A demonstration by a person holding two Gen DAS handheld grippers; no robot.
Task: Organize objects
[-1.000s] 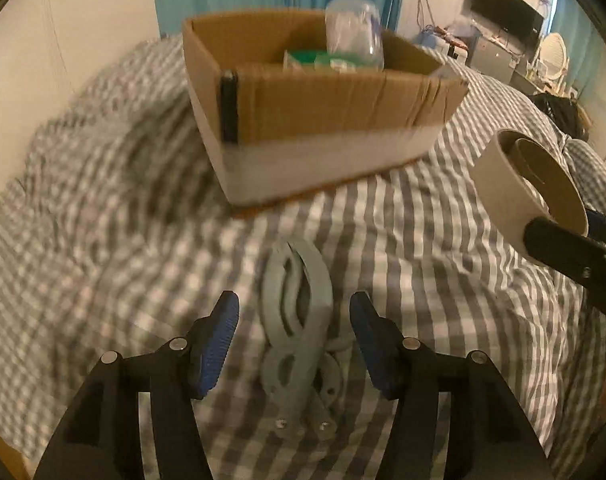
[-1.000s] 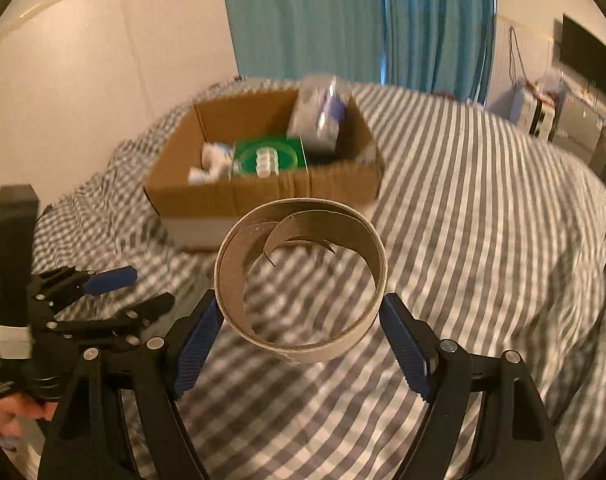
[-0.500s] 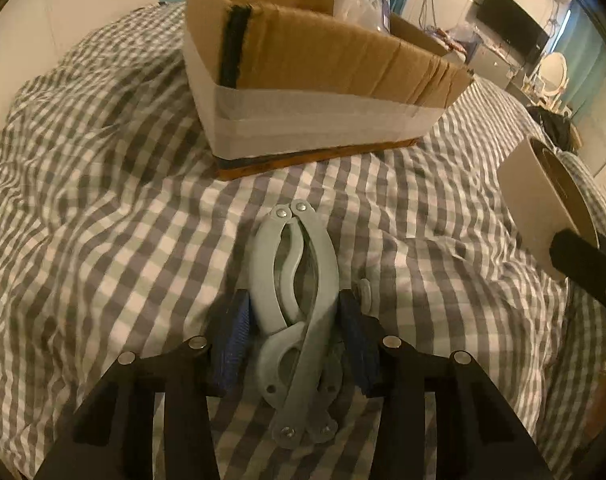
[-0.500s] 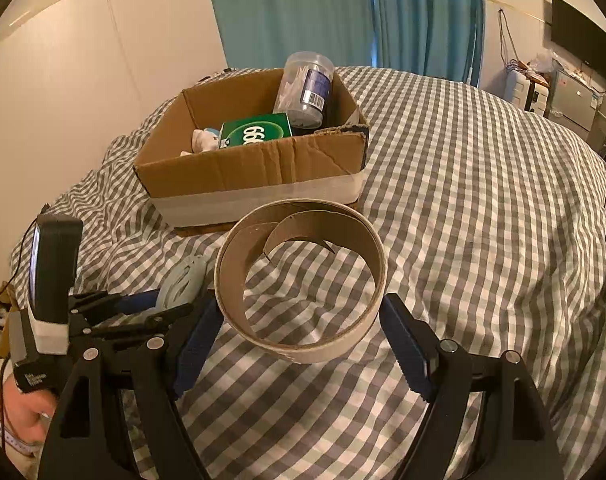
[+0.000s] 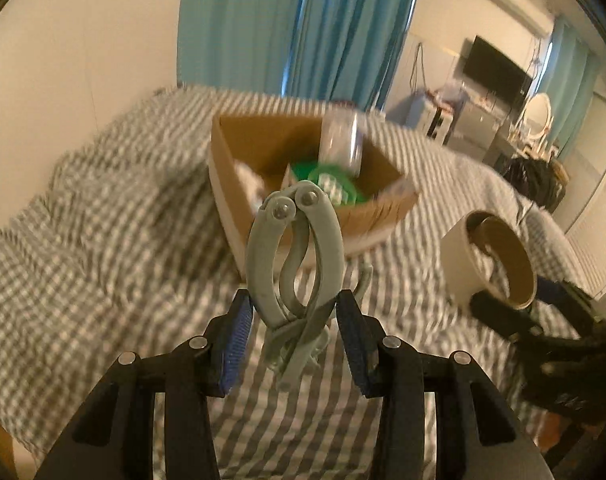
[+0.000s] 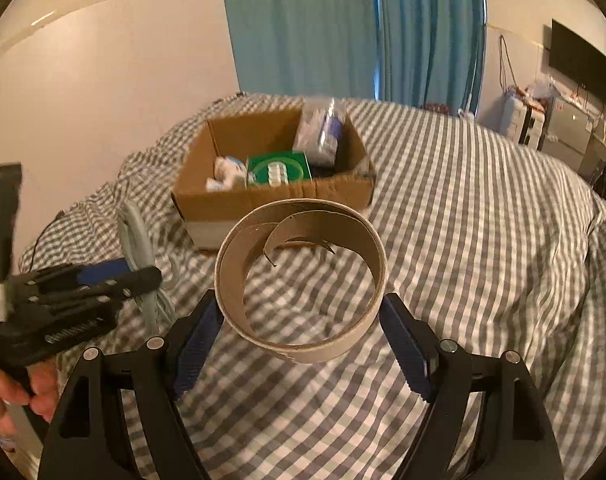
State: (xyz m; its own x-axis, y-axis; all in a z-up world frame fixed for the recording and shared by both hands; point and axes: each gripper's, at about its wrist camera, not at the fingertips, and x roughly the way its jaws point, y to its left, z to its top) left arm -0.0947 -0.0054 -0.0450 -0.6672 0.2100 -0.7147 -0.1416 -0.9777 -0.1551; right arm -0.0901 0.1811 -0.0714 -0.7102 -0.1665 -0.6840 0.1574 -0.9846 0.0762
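Left gripper (image 5: 293,320) fingers (image 5: 235,328) clamp grey tongs (image 5: 293,256), now lifted off the bed; right gripper (image 6: 303,334) grips a cardboard ring (image 6: 303,276). Cardboard box (image 6: 271,196) holds a green packet (image 6: 279,168) and a clear jar (image 6: 321,132).

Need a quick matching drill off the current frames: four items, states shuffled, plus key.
Items
1. grey folding tool
2. cardboard ring
3. green box
4. cardboard box

States
A. sits on the checked bedspread
B. lies inside the carton
C. gripped by the left gripper, lifted off the bed
D. gripped by the right gripper

Pairs: 1-C, 2-D, 3-B, 4-A
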